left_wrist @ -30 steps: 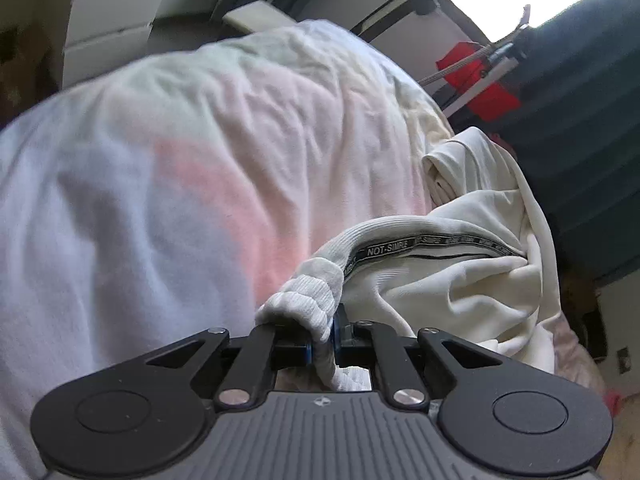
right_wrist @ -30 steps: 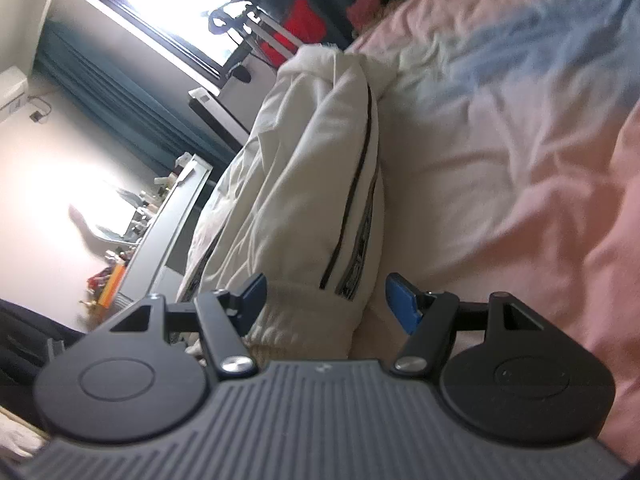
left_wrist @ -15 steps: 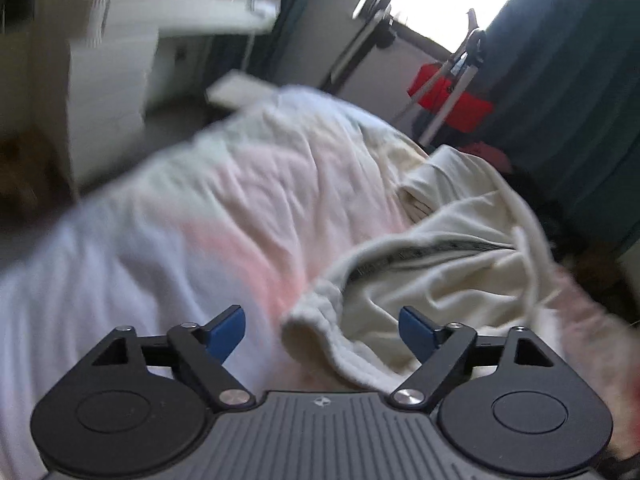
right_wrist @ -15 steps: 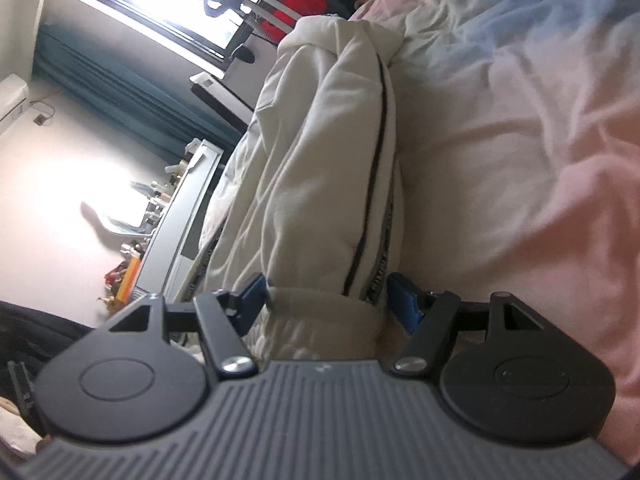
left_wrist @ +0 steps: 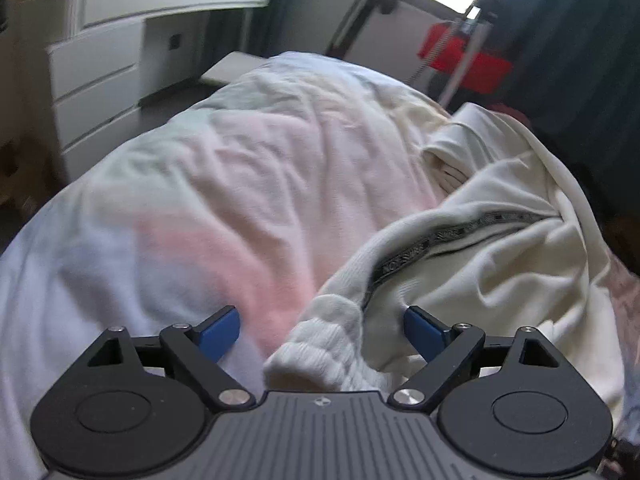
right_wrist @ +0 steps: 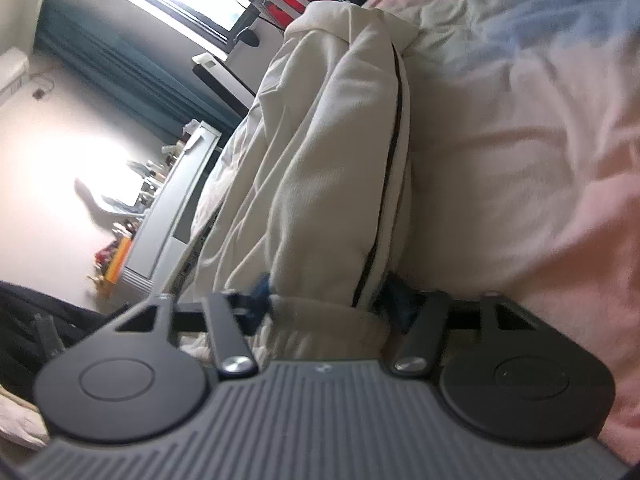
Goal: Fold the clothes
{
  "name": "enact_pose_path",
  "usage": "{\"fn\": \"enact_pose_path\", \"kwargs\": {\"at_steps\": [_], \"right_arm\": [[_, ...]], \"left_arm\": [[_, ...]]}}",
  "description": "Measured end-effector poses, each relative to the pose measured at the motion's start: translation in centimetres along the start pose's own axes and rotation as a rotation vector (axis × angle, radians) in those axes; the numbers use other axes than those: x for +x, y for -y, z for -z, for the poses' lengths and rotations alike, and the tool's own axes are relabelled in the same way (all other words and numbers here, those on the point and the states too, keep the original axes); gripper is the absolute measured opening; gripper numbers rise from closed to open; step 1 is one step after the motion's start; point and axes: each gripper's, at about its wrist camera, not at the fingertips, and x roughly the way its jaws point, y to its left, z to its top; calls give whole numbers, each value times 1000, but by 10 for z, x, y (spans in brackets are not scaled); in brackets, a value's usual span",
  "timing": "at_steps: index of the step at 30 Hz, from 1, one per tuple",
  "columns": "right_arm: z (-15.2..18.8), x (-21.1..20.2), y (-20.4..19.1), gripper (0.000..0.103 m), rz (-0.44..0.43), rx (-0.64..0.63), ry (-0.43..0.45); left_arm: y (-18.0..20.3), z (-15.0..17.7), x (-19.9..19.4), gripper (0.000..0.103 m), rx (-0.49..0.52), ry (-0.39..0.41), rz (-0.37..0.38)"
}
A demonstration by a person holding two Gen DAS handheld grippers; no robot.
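A cream sweatshirt with black lettered tape along its sleeves lies on the bed, seen in the left wrist view and in the right wrist view. My left gripper is open; a ribbed cuff lies loose between its blue pads. My right gripper has its blue pads pressed against both sides of the other ribbed cuff, squeezing the sleeve end.
The bed has a rumpled pastel pink, blue and white duvet. White drawers and a desk stand beyond the bed. A red item on a metal rack stands by the window with dark curtains.
My left gripper has let go of the cuff, opened and drawn back. My right gripper has moved onto the other cuff and closed in on it.
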Motion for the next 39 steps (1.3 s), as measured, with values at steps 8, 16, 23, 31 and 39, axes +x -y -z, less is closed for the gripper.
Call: {"fn": "enact_pose_path", "kwargs": {"at_steps": [8,16,23,31,39], "right_arm": [[5,-16,-4,27,11,-17,60],[20,-39,-27,24,-49,81,93],[58,-5,-106,24,-195,104,76],[73,129,-205,24,-317,33,-75],[94,213,-208,27,-210,33,-198]], "left_arm": [[15,5,-6,25,40,43,92],[20,-34,-36,18,53,161,87],[1,-160,-47,17,9,217,19],[-39,-254,24,17,102,274,-196],[-83,-246,106,20,146,217,-214]]}}
